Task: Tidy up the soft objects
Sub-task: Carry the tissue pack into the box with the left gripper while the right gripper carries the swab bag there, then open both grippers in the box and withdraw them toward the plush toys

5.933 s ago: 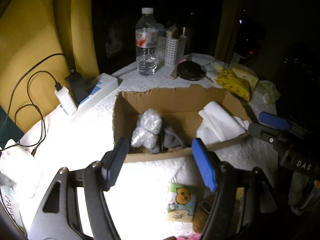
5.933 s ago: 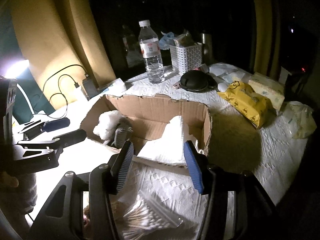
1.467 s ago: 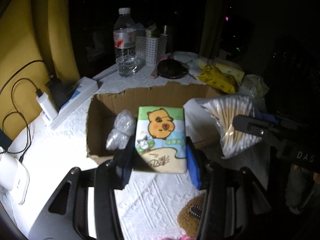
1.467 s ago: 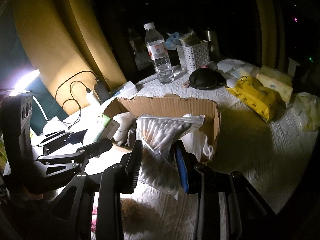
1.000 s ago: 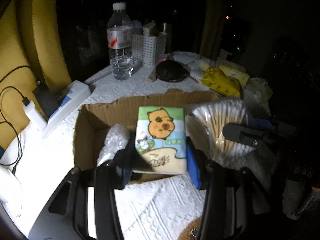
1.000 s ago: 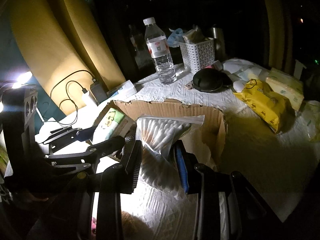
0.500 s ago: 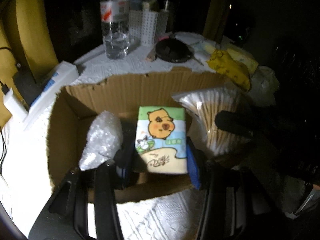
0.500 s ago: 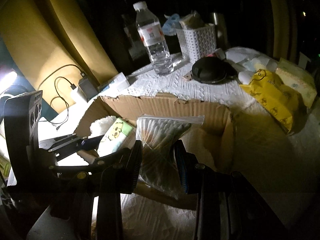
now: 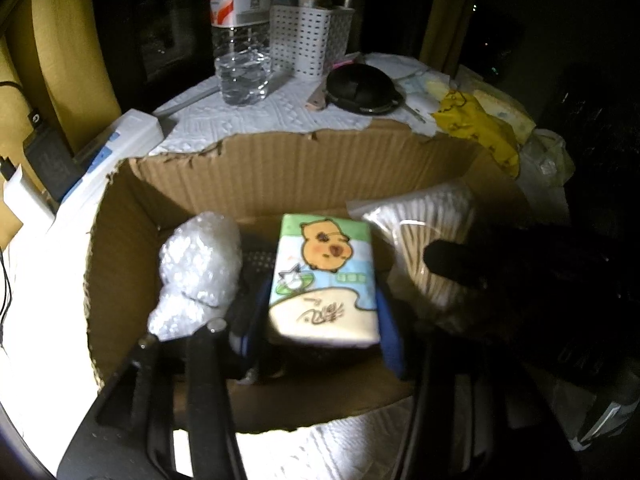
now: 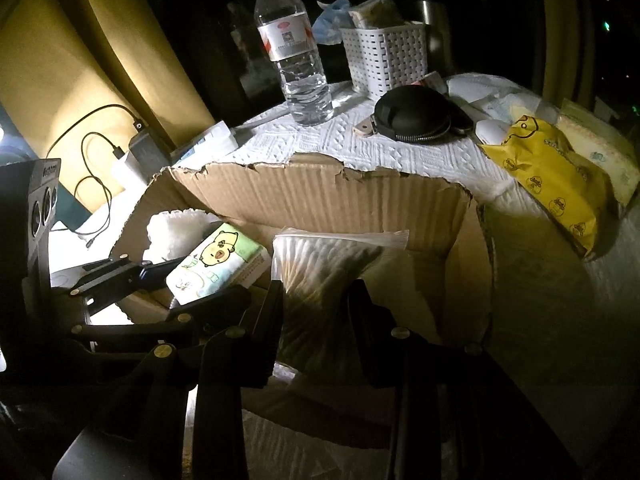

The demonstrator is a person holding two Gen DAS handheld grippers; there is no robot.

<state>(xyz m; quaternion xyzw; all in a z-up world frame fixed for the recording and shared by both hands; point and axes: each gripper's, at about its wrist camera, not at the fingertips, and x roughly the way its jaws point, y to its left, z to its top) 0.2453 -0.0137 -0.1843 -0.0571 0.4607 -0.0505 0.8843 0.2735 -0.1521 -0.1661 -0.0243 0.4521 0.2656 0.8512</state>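
My landmark is the torn-edged brown cardboard box (image 9: 304, 168) on the white embossed table cover (image 10: 332, 140). My left gripper (image 9: 320, 332) reaches down inside the box, its blue-padded jaws easing apart with the cartoon-printed tissue pack (image 9: 326, 276) between them; the pads look to be at its sides, but I cannot tell whether they press it. Just left of the pack inside the box lies a crumpled wad of clear bubble wrap (image 9: 200, 268). My right gripper (image 10: 316, 320) comes in at the box's right half, its jaws pinching a clear zip bag of cotton swabs (image 10: 324, 272), which hangs within the box walls. Behind the box stand a clear plastic water bottle (image 10: 294, 52), a white perforated plastic basket (image 10: 386, 56) and a black round zip pouch (image 10: 416, 114); a yellow printed packet (image 10: 548, 168) lies to the box's right.
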